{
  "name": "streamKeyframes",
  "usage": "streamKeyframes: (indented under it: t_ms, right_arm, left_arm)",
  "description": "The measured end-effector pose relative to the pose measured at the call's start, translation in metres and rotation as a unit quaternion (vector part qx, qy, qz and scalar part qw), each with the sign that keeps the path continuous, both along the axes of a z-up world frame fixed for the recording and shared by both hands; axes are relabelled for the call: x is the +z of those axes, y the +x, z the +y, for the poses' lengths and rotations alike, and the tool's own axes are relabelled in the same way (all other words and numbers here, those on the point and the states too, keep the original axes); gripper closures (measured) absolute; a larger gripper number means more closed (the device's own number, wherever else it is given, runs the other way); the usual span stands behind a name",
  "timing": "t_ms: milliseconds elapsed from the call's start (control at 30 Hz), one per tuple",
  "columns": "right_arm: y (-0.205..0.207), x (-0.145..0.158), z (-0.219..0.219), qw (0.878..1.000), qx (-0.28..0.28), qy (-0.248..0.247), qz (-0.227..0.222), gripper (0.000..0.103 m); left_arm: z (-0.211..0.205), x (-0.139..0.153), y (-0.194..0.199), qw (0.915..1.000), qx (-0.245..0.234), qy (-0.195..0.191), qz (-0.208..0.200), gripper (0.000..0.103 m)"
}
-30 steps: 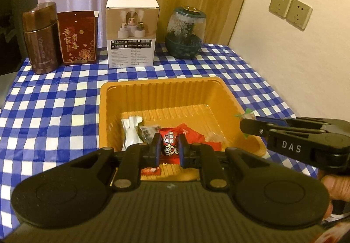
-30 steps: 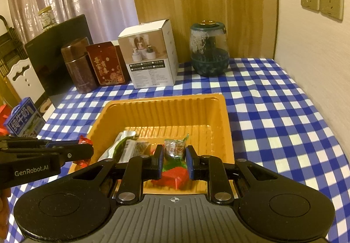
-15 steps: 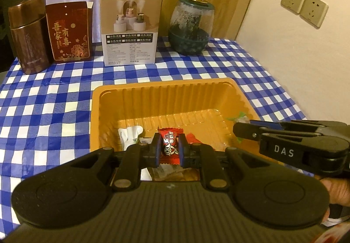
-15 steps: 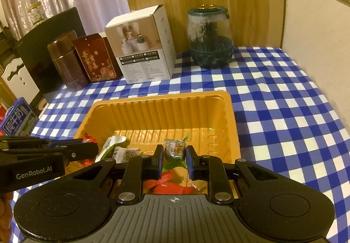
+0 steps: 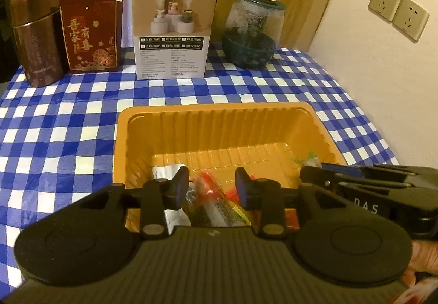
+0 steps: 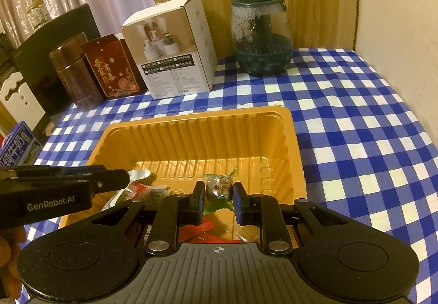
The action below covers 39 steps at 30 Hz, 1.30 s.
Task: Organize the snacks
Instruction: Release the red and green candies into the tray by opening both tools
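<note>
An orange plastic tray [image 5: 219, 126] sits on the blue checked tablecloth and holds several wrapped snacks at its near end. My left gripper [image 5: 212, 189] is open above the near end of the tray, with a red packet [image 5: 208, 181] lying loose below it. My right gripper [image 6: 218, 196] is open, its jaws on either side of a green-wrapped candy [image 6: 218, 185] that looks loose between them. The tray also shows in the right wrist view [image 6: 197, 137]. Each gripper appears in the other's view, the right one [image 5: 356, 183] and the left one [image 6: 68, 183].
At the back stand a brown tin [image 5: 35, 35], a red box [image 5: 91, 30], a white carton [image 5: 173, 30] and a green glass jar [image 5: 251, 33]. A wall with sockets [image 5: 397, 14] bounds the right side. A blue milk carton [image 6: 17, 148] sits at the left table edge.
My left gripper has opened and let go of the red packet, which now lies in the tray. My right gripper has opened wider around the green candy. Both cameras moved slightly nearer the tray.
</note>
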State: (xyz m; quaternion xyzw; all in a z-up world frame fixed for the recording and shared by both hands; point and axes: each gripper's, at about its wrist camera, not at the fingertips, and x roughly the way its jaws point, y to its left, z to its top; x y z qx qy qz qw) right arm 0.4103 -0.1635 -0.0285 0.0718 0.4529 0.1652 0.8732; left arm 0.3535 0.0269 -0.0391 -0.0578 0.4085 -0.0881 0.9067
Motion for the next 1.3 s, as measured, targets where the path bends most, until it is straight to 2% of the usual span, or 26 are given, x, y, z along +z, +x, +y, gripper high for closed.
streamKeyframes:
  t_ms: [733,967,1000,1033,1067,1100,1300]
  right_arm:
    - [0.01,0.006,0.007,1.0,0.003,0.015,-0.004,0.081]
    - [0.015,0.006,0.009,0.999,-0.002,0.037,-0.012,0.08]
    - [0.016,0.006,0.008,0.999,-0.004,0.042,-0.011,0.078]
    - [0.016,0.006,0.007,0.999,-0.007,0.048,-0.012,0.064]
    - [0.016,0.006,0.005,0.998,-0.011,0.055,-0.014,0.044]
    - [0.015,0.006,0.003,0.998,-0.017,0.061,-0.018,0.039]
    - [0.014,0.007,-0.004,0.998,-0.025,0.056,-0.016,0.039]
  left_arm:
    - [0.002,0.003,-0.009,0.9997,-0.01,0.021,-0.004,0.071]
    - [0.006,0.003,-0.01,0.9997,-0.008,0.021,-0.004,0.069]
    - [0.007,0.002,-0.01,0.9998,-0.007,0.02,-0.003,0.069]
    - [0.007,0.002,-0.011,0.9998,-0.007,0.02,-0.003,0.069]
    - [0.008,0.002,-0.011,0.9998,-0.007,0.02,-0.002,0.069]
    - [0.008,0.001,-0.011,0.9998,-0.006,0.02,-0.002,0.069]
    - [0.007,-0.001,-0.014,0.9998,-0.006,0.02,0.001,0.067]
